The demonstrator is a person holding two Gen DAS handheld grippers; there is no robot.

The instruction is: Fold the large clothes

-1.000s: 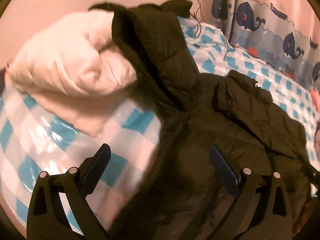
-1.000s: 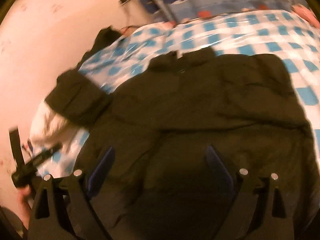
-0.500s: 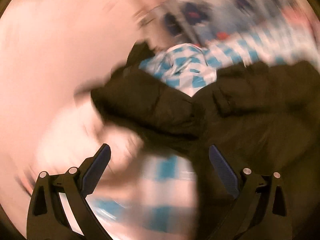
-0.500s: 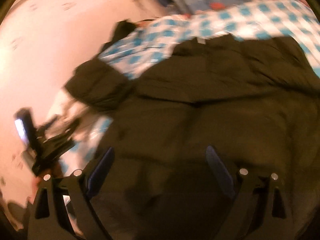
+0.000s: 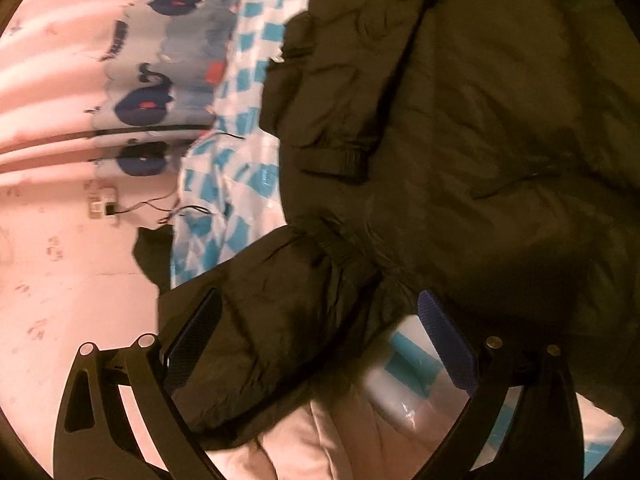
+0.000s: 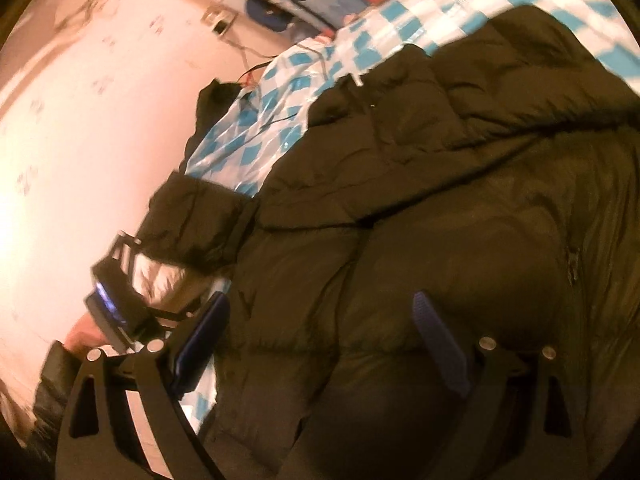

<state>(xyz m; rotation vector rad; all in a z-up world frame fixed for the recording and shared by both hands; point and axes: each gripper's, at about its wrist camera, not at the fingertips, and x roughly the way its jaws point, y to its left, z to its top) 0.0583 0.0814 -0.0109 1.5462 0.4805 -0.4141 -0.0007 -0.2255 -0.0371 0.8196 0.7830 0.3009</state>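
Right wrist: dark puffy jacket [image 6: 440,200] lies rumpled; both grippers [image 6: 320,332] gape wide, holding nothing.

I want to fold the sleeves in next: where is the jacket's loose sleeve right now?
In the left wrist view the sleeve lies low and left, between the open left gripper fingers, over the white pillow.

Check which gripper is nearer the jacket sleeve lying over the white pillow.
Left. The left gripper has its open jaws either side of the sleeve; the right gripper is over the jacket's body, further off.
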